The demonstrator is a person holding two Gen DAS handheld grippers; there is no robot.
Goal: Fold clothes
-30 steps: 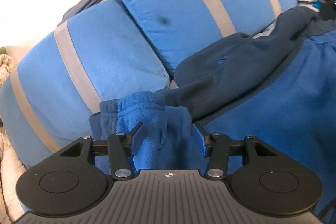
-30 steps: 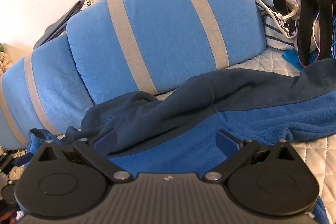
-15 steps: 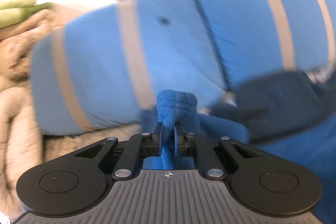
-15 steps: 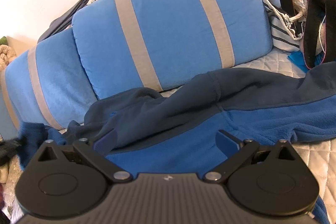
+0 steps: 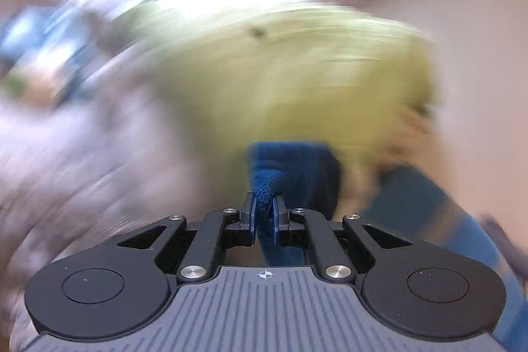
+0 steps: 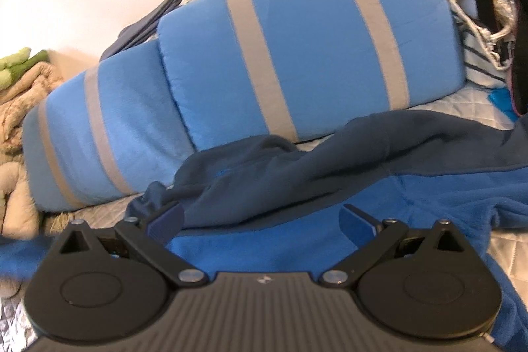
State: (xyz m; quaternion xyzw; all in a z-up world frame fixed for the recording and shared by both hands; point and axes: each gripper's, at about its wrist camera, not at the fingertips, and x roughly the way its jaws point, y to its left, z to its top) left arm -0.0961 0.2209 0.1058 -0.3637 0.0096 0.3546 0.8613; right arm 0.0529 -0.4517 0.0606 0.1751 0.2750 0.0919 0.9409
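Observation:
A blue fleece garment (image 6: 297,240) with dark navy parts (image 6: 330,160) lies spread on the quilted bed in the right wrist view. My right gripper (image 6: 264,220) hovers just over it, open, with nothing pinched between its fingers. In the heavily blurred left wrist view my left gripper (image 5: 264,213) is shut on a bunched blue end of the fleece (image 5: 290,167), which sticks up past the fingertips. A streak of the same blue cloth (image 6: 19,249) stretches off the left edge of the right wrist view.
Two blue pillows with grey stripes (image 6: 297,48) stand behind the garment. Beige blankets (image 6: 16,108) are piled at the left, and striped cloth and black straps (image 6: 495,22) at the right. A yellow-green blurred shape (image 5: 280,71) fills the left wrist view.
My left gripper closed on the blue fleece end, then swung fast to the left, rolling, with the cloth in it. The right gripper stayed open over the garment, and the view shifted slightly.

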